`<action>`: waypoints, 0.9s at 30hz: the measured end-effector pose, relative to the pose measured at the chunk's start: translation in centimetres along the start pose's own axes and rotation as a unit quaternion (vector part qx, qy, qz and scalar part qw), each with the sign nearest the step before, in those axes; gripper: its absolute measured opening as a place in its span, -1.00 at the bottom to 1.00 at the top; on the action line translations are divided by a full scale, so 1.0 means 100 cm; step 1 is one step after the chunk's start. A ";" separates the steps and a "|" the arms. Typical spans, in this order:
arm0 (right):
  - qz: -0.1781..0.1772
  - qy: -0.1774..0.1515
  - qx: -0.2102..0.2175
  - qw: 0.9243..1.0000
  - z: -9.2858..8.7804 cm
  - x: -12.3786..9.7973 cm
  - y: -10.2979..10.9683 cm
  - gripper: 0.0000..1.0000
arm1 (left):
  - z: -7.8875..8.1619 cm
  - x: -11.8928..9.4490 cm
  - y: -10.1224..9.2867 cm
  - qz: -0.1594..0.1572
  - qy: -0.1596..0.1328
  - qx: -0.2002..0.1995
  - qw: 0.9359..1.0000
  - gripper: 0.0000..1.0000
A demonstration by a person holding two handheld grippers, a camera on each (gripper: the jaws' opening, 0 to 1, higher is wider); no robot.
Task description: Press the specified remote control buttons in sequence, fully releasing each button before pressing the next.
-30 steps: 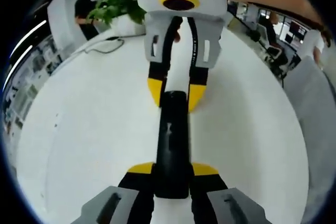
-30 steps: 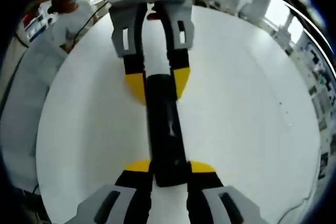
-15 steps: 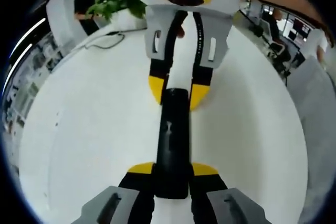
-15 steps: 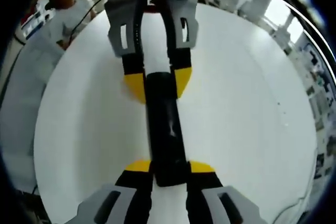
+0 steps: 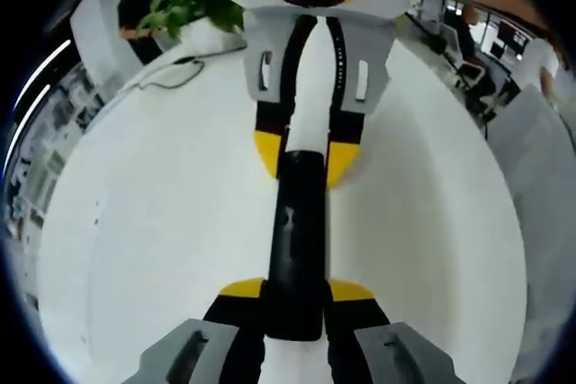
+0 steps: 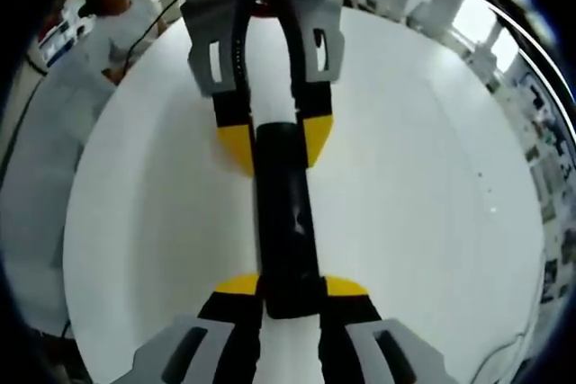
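Two tools hold the black remote control (image 5: pixel 296 240) by opposite ends above the white bench (image 5: pixel 144 222), the left tool (image 5: pixel 296 290) and right tool (image 6: pixel 291 286) each clamped on it, so any press should probably be light and square to avoid twisting it.

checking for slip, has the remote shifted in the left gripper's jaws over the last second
No. In the left gripper view the black remote sits the same between the left gripper jaws' yellow tips; the table background shifts only slightly, so the whole held assembly barely moved.
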State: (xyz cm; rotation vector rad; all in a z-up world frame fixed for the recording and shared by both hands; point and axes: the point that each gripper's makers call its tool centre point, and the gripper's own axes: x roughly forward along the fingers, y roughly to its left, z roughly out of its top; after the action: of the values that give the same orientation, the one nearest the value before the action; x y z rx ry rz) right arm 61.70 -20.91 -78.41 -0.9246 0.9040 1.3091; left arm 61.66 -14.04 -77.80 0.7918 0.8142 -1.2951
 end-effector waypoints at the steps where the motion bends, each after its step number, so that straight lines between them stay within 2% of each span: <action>1: 0.002 -0.001 0.001 1.000 0.000 -0.002 0.004 -0.59 | 0.001 -0.001 -0.002 -0.001 -0.001 0.000 1.000 -0.53; 15: 0.016 -0.014 0.007 1.000 -0.002 -0.013 0.035 -0.60 | 0.006 -0.011 -0.037 -0.014 -0.005 0.011 1.000 -0.53; 27: 0.022 -0.013 0.014 1.000 -0.007 -0.028 0.078 -0.60 | 0.016 -0.019 -0.080 -0.021 -0.016 0.012 1.000 -0.53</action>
State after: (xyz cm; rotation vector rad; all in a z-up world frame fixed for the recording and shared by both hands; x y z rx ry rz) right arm 53.79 -22.31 -76.36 -0.8699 0.9243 1.3394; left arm 53.63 -15.30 -75.75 0.7751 0.7937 -1.3535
